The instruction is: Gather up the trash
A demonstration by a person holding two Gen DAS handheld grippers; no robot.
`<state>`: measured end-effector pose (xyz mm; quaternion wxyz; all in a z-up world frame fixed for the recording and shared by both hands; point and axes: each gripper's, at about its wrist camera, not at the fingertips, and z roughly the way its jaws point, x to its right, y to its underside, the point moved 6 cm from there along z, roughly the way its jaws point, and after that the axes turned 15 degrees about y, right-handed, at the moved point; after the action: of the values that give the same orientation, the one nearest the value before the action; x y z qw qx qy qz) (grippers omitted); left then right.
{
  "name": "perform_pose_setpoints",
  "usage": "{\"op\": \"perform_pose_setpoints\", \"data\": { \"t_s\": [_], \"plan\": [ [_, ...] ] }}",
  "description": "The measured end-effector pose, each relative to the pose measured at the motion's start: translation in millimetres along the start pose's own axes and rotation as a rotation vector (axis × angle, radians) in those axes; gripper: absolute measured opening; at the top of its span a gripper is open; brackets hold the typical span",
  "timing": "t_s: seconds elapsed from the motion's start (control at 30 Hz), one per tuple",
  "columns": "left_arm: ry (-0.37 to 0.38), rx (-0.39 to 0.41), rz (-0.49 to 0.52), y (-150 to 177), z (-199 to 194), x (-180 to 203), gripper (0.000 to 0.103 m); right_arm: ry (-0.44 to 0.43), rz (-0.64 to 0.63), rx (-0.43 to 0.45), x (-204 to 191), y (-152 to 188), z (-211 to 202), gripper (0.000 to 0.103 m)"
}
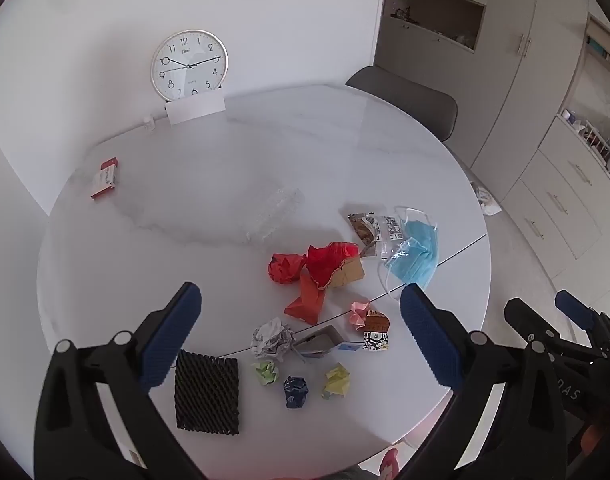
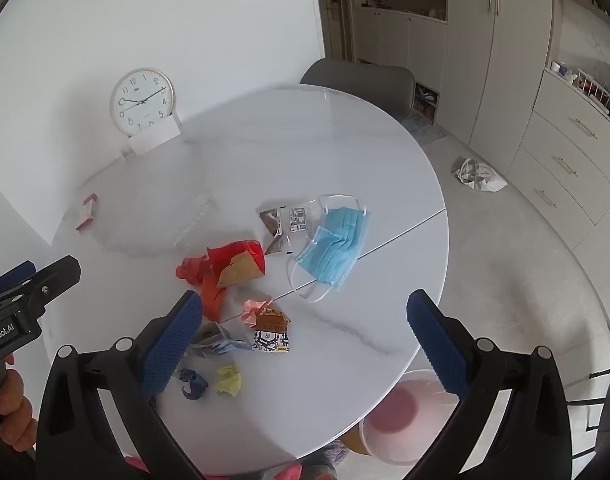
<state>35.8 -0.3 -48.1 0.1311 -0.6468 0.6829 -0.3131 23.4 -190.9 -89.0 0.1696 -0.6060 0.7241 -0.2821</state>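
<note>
While the left gripper (image 1: 301, 336) is hovering with jaws spread and empty, trash is lying near: black mesh pad (image 1: 207, 391), blue mask (image 1: 417, 252) far right. Right wrist view: right gripper (image 2: 305, 340) is gaping, holding nothing, above the table (image 2: 345, 140); pink bin (image 2: 401, 416) is sitting below the near edge.

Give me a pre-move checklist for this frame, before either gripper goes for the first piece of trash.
1. Left gripper open and empty: ok.
2. Right gripper open and empty: ok.
3. Trash within view, such as the blue face mask and the yellow paper ball: ok.
4. Pink bin visible below the table edge: ok.
5. Bin has room: cannot tell.
6. Grippers apart from each other: ok.
</note>
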Motion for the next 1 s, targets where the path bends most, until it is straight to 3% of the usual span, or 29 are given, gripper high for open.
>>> {"op": "perform_pose_setpoints", "data": {
  "t_s": [0.4, 1.0],
  "plan": [
    [0.023, -0.009, -0.014, 2.3, -0.6, -6.5, 0.095, 0.011, 0.0, -0.004, -2.9, 2.2, 4.3, 0.101],
    [0.001, -0.018, -0.012, 2.9, 4.9, -6.3, 0.095, 0.011, -0.015, -0.007, -8.2, 2.4, 4.8, 0.101]
  ]
}}
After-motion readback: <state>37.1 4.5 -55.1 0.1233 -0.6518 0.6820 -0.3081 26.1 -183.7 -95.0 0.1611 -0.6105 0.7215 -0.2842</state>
